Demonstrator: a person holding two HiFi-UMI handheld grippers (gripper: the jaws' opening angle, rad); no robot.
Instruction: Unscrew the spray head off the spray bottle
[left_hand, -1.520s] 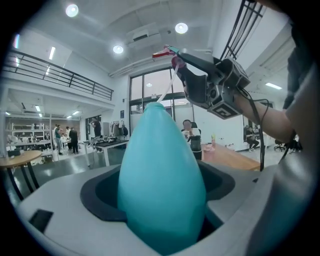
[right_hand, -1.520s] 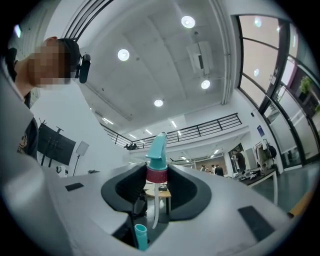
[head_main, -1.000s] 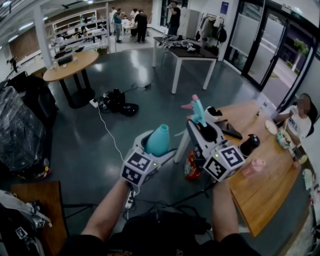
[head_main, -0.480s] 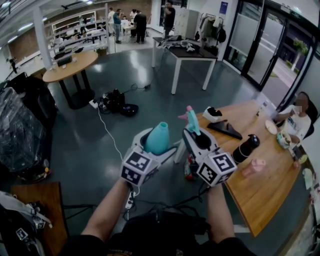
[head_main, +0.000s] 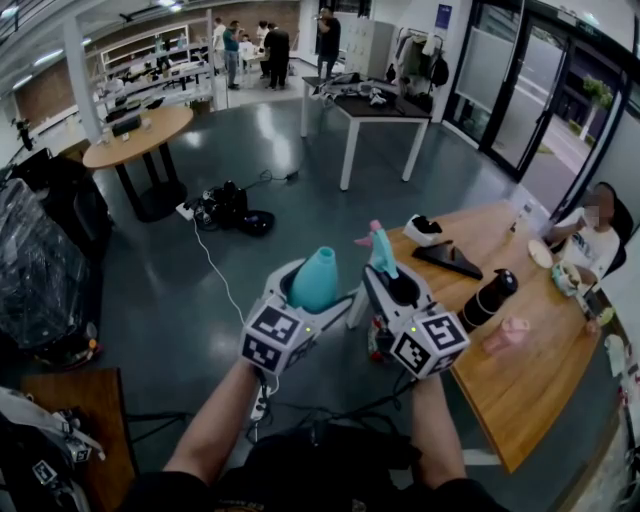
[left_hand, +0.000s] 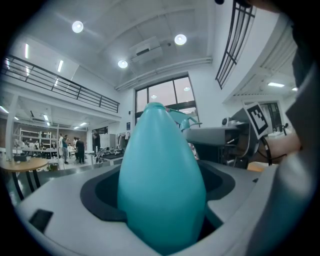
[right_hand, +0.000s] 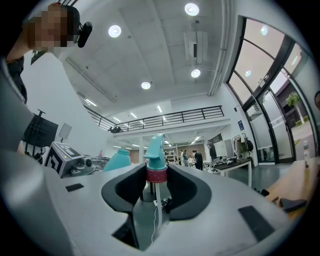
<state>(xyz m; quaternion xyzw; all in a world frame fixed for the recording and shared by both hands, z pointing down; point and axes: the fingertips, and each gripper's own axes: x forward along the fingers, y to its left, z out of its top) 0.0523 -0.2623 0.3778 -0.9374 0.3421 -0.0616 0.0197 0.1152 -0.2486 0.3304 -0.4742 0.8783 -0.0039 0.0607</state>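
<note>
My left gripper (head_main: 314, 293) is shut on the teal spray bottle (head_main: 318, 268), which has no head on it and stands neck-up between the jaws, filling the left gripper view (left_hand: 161, 190). Just to its right, my right gripper (head_main: 391, 282) is shut on the spray head (head_main: 379, 246), a teal trigger nozzle with a pink collar (right_hand: 156, 174) and a thin dip tube (right_hand: 156, 202) hanging free below. The head is apart from the bottle, beside it at about neck height. The right gripper view shows the bottle's shoulder (right_hand: 118, 160) off to the left.
A wooden table (head_main: 520, 380) lies at the right with a black flask (head_main: 489, 297), a pink item (head_main: 511, 332) and dark tools on it. A person (head_main: 595, 245) sits at its far side. Cables and a red bag (head_main: 382, 340) lie on the dark floor. Other tables and people stand far behind.
My right gripper has come down and a little to the left with the spray head, nearer the bottle. The left gripper and bottle have stayed put.
</note>
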